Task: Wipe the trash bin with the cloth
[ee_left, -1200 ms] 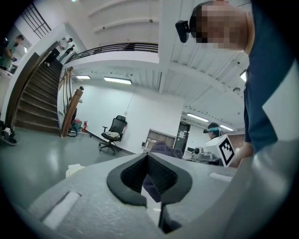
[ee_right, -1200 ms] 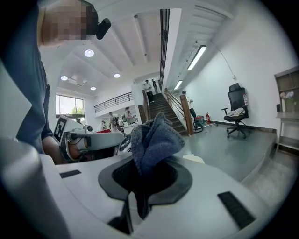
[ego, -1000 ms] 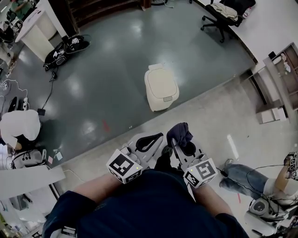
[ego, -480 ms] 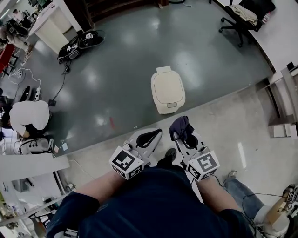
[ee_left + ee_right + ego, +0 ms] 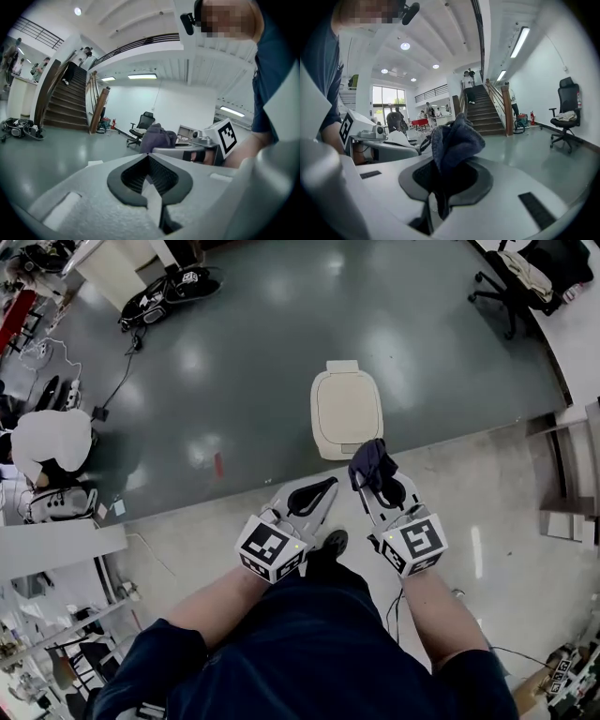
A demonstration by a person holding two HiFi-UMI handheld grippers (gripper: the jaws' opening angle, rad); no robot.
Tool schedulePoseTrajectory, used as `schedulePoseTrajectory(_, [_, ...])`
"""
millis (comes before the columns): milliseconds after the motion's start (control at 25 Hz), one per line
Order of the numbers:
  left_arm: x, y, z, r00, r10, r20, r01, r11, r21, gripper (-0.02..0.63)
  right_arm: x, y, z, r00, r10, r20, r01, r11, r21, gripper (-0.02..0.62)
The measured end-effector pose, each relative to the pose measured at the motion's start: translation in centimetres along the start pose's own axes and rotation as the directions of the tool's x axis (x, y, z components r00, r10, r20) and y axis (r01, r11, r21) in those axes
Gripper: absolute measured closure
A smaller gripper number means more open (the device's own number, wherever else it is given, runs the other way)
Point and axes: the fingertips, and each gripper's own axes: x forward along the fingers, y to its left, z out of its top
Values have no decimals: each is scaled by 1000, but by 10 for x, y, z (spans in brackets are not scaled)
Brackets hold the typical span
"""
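Over the last second the person has walked up to the trash bin (image 5: pixel 347 413), which now stands on the floor just ahead of the right tool (image 5: pixel 377 474), where a moment ago it lay well ahead of both tools; no wiping has begun, but the lid looks nearly within reach. The right tool is clamped on the dark cloth (image 5: pixel 368 458), which bunches up above its jaws. The left tool (image 5: pixel 312 495), just beside the right one and level with it, has its jaws together on nothing. Both forearms reach out from the waist, tools pointing forward toward the bin
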Motion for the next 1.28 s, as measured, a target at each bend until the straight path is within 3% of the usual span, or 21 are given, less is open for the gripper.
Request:
schedulePoseTrajectory(440, [48, 106, -62, 998, 10, -58, -12, 999, -31, 603, 126, -52, -35, 994, -41, -103, 22, 982, -185, 534])
schedulePoseTrajectory(720, [81, 142, -111, 994, 1, -114, -6, 999, -47, 603, 199, -94, -73, 977, -66, -200, -5, 941, -338, 534])
schedulePoseTrajectory(1000, [102, 171, -145, 989, 19, -144, -31, 996, -87, 603, 262, -133, -115, 942, -87, -325, -103, 845, -524, 534])
schedulePoseTrajectory(1280, [114, 189, -173, 986, 34, -163, -52, 993, -106, 603, 316, -168, -153, 880, -150, -451, -244, 672, -699, 534])
